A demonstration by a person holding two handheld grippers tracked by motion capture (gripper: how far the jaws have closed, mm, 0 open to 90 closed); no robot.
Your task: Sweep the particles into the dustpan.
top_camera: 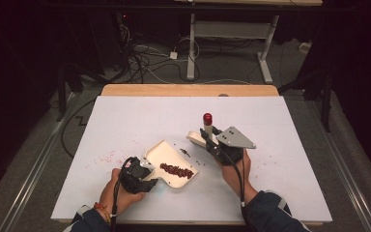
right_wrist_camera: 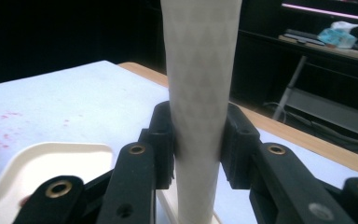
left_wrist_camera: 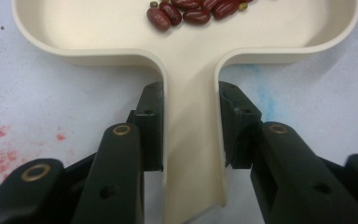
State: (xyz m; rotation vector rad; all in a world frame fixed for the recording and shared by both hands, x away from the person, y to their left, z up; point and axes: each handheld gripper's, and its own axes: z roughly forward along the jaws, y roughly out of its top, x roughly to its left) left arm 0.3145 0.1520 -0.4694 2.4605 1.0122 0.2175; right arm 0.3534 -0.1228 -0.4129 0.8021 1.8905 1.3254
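Observation:
A cream scoop-shaped tray (top_camera: 160, 152) lies on the white table cover, with several dark red beans (top_camera: 176, 170) in a row along its near side. My left gripper (top_camera: 142, 174) is shut on the tray's flat handle (left_wrist_camera: 191, 140), one pad on each side wall, and the beans (left_wrist_camera: 186, 11) lie just past it. My right gripper (top_camera: 211, 140) is shut on a white textured stick (right_wrist_camera: 200, 70) that stands nearly upright, with a red cap (top_camera: 207, 117) on top. A cream piece (top_camera: 193, 137) shows at the stick's lower end, to the right of the tray.
Red crumbs and stains (top_camera: 104, 158) speckle the cover left of the tray, and small dark bits (top_camera: 185, 152) lie beside its rim. A wooden table edge (top_camera: 188, 90) runs along the back. Cables and a desk frame (top_camera: 232, 34) stand on the floor beyond.

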